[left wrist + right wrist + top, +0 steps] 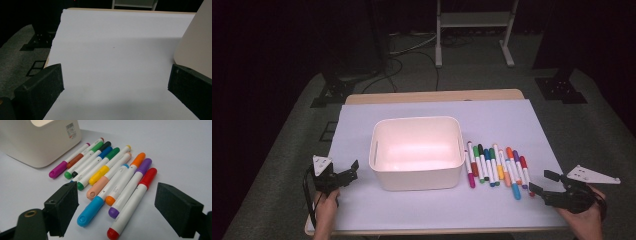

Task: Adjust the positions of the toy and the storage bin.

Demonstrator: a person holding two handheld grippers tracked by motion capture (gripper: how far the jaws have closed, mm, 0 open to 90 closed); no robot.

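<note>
Resting spot: a white sheet (422, 210) covers the wooden table (434, 96), and everything sits on it.
Bin: the cream plastic bin (416, 177) stands upright near the middle of the sheet, its inside bare (a slot handle shows in its left wall).
Markers: a row of markers (494, 165) lies flat just to the right of the bin, side by side and mostly touching one another, all roughly parallel.
Order in the right gripper view: the magenta-capped marker (58, 170) lies nearest the bin, and the red-capped marker (132, 202) lies at the far side of the row, with the light blue-capped marker (90, 211) and the purple-capped marker (127, 188) between.
Right gripper: the right gripper (542, 182) sits low at the near right corner, pointing at the near ends of the markers; its jaws stand spread wide, with nothing pressed between the pads (the red marker's end lies just ahead of the gap).
Left gripper: the left gripper (354, 168) sits left of the bin, near its front corner, apart from it; its jaws are released wide over bare sheet, holding nothing.
</note>
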